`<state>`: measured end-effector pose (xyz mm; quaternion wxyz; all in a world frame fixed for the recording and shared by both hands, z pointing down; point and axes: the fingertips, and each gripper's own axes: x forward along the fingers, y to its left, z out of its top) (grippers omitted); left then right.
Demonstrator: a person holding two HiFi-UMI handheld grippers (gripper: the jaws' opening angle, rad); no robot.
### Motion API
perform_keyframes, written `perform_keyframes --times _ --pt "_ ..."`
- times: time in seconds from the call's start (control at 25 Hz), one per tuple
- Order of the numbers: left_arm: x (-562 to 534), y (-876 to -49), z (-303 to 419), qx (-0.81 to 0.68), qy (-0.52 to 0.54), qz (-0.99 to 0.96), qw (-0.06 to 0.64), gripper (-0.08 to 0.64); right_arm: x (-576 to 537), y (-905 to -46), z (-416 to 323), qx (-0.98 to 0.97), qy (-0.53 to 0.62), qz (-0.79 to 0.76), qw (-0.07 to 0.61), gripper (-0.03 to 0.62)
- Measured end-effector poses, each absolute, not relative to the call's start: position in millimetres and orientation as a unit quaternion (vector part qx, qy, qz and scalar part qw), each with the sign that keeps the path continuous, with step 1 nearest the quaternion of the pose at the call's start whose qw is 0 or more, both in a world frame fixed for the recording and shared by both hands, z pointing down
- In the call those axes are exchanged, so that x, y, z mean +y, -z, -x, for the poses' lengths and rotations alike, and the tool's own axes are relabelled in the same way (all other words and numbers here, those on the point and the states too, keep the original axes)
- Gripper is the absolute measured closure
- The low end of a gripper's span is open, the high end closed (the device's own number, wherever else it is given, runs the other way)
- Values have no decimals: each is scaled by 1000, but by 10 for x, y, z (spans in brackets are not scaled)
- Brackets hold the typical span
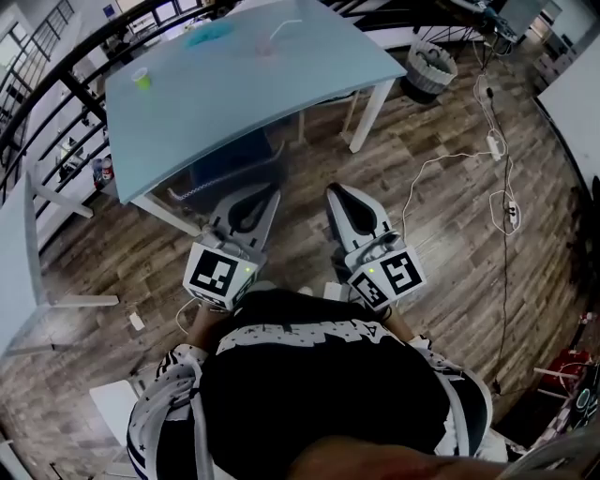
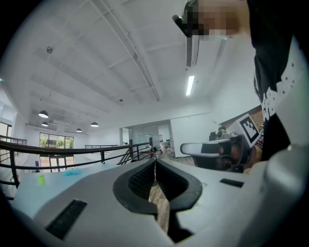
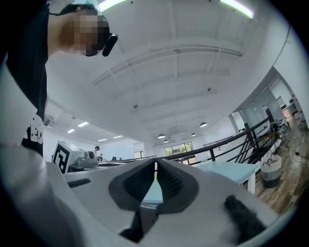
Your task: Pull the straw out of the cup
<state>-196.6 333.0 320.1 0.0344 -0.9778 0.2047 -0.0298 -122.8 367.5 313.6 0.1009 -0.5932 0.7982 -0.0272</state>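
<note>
A pale cup (image 1: 264, 46) with a light straw (image 1: 283, 29) stands at the far side of the blue-grey table (image 1: 262, 98); it is small and blurred. Both grippers are held low near my body, over the wooden floor in front of the table and well short of the cup. My left gripper (image 1: 270, 194) (image 2: 155, 162) is shut, jaws meeting, nothing between them. The right gripper (image 1: 335, 190) (image 3: 155, 164) is also shut and empty. Each gripper view shows the other gripper beside it and mostly ceiling; the cup cannot be made out there.
A small green cup (image 1: 141, 79) (image 2: 41, 179) and a blue object (image 1: 202, 36) also sit on the table. A wire waste basket (image 1: 430, 66) stands to its right; cables and a power strip (image 1: 494, 145) lie on the floor. A black railing (image 1: 56, 103) and another table (image 1: 19, 272) are left.
</note>
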Motion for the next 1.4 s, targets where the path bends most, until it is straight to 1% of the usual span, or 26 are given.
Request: perform_keyframes --times 0.36,0.8,0.96,1.12,1.4 --pt "3275 -3260 1842 203 35 978 28 546 3637 -3182 1093 793 34 599 106 565" --pt "2965 -3254 1431 174 23 984 37 546 3388 -3131 778 783 10 614 97 565" --pt "2812 -3298 1302 168 24 985 40 546 3230 -3160 656 780 11 618 92 565" --pt "2598 -3260 1161 168 21 984 61 546 2999 -3151 564 782 11 616 90 565" --pt "2188 -3285 979 171 29 983 54 546 2553 -3201 381 784 16 615 82 565"
